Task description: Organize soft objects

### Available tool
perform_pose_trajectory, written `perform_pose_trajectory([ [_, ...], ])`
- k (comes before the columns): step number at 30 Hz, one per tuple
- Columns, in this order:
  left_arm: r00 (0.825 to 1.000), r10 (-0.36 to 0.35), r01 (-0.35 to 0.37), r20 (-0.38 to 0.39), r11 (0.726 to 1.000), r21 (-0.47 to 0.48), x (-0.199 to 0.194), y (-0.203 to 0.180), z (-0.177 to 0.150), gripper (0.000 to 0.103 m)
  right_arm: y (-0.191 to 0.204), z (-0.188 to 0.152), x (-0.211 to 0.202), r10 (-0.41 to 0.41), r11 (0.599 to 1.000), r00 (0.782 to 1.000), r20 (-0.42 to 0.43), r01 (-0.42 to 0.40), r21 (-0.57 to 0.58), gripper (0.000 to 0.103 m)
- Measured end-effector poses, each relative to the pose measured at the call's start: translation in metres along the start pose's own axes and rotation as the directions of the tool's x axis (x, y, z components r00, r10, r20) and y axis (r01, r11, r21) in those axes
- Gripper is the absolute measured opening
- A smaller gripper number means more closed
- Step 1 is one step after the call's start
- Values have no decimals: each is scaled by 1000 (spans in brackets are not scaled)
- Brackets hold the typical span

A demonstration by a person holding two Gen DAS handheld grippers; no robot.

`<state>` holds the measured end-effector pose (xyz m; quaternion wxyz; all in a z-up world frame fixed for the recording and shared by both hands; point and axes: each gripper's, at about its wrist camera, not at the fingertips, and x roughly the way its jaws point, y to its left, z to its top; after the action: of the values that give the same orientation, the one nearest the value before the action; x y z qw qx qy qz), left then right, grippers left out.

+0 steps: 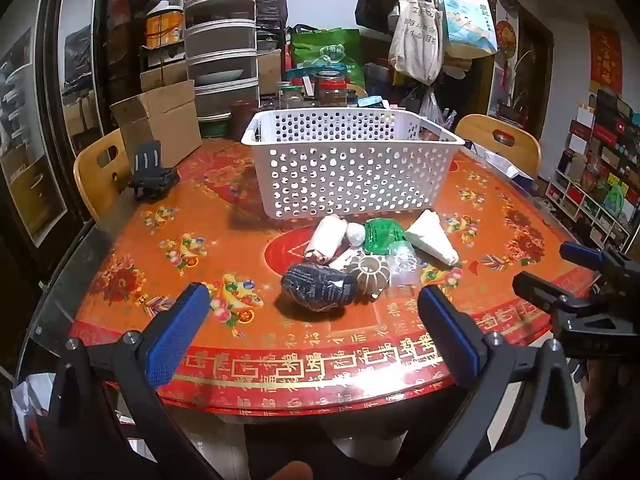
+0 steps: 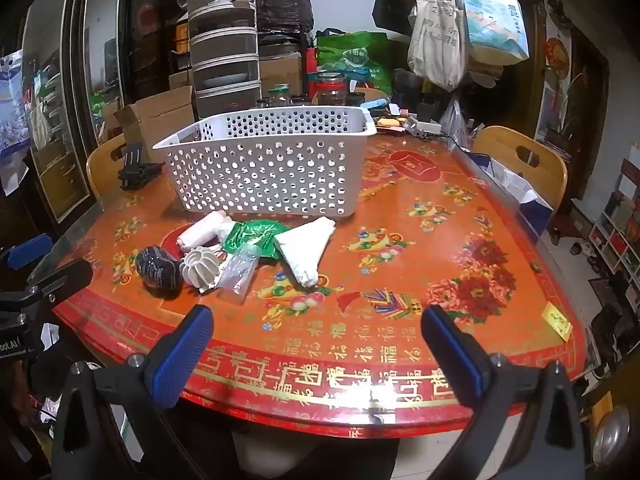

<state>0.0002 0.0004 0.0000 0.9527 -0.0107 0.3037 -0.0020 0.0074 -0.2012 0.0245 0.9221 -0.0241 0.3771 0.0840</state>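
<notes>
A white perforated basket (image 1: 352, 168) (image 2: 264, 168) stands on the red patterned table (image 1: 280, 344). In front of it lies a small heap: a dark rolled sock (image 1: 318, 286) (image 2: 158, 268), a ribbed white ball (image 1: 370, 272) (image 2: 200, 270), a white roll (image 1: 326, 238) (image 2: 202, 232), a green packet (image 1: 382, 236) (image 2: 252, 238), a clear bag (image 1: 402, 264) (image 2: 240, 270) and a folded white cloth (image 1: 434, 242) (image 2: 306, 250). My left gripper (image 1: 312, 332) hangs open just short of the sock. My right gripper (image 2: 318, 350) is open over bare table, right of the heap.
A black stand (image 1: 152, 178) sits at the table's left. Behind the basket are jars (image 1: 330, 88), a cardboard box (image 1: 160, 120) and stacked drawers (image 1: 220, 40). Wooden chairs (image 1: 500, 140) flank the table. Bags (image 1: 420, 40) hang at the back. The right gripper's body (image 1: 580, 304) shows at right.
</notes>
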Motion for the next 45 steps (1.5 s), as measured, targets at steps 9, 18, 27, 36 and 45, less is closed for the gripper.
perform_pose_trajectory([
  [9,1000,2,-2,3,1000,4,1,0,-1,103,0,0,0,2,1000,1000,0,-2,1,103],
  [18,1000,4,-4,5,1000,7,0,2,0,103,1,0,0,-2,1000,1000,1,2,-2,103],
  [27,1000,4,-4,5,1000,8,0,1,0,103,1,-1,0,-2,1000,1000,0,2,-3,103],
  [36,1000,5,-5,5,1000,8,0,0,0,103,2,-1,1,-2,1000,1000,-1,2,-3,103],
  [45,1000,6,-6,5,1000,7,0,0,0,103,2,-1,2,-3,1000,1000,-1,3,-4,103],
])
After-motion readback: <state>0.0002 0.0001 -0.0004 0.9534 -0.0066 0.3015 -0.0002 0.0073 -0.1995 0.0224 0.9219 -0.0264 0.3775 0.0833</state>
